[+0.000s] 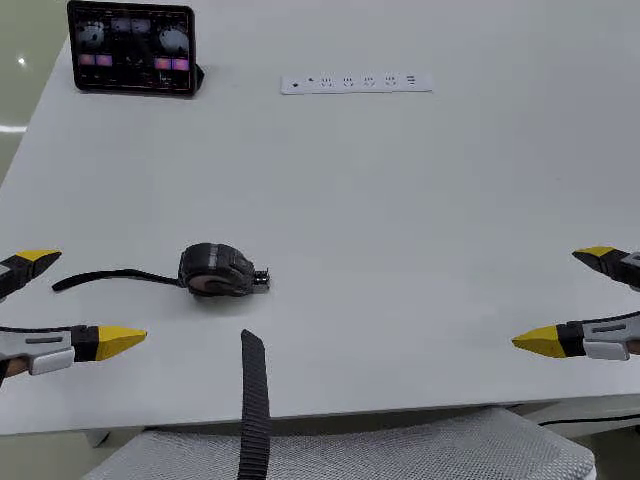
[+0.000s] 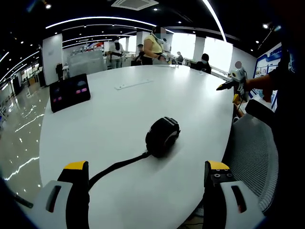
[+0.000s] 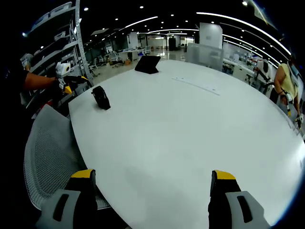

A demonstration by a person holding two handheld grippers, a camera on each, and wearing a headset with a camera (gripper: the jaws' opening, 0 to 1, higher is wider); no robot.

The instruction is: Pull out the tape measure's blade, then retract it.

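Left hand-held gripper (image 1: 82, 298), lower left of the head view: jaws wide apart, holding nothing. Right hand-held gripper (image 1: 567, 297), lower right: jaws likewise spread, holding nothing. Tape measure (image 1: 215, 270): black case lying on the white surface (image 1: 400, 220), left of centre, near the left hand-held gripper, untouched; its strap (image 1: 100, 278) trails left. Tablet (image 1: 132, 47), upper left. Power strip (image 1: 355, 83), top centre.

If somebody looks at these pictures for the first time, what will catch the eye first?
A black tape measure lies near the front of the white table, its strap trailing toward the left tongs. Those yellow-tipped tongs and the right tongs hover open at either side, touching nothing. A lit tablet and a power strip sit at the far edge.
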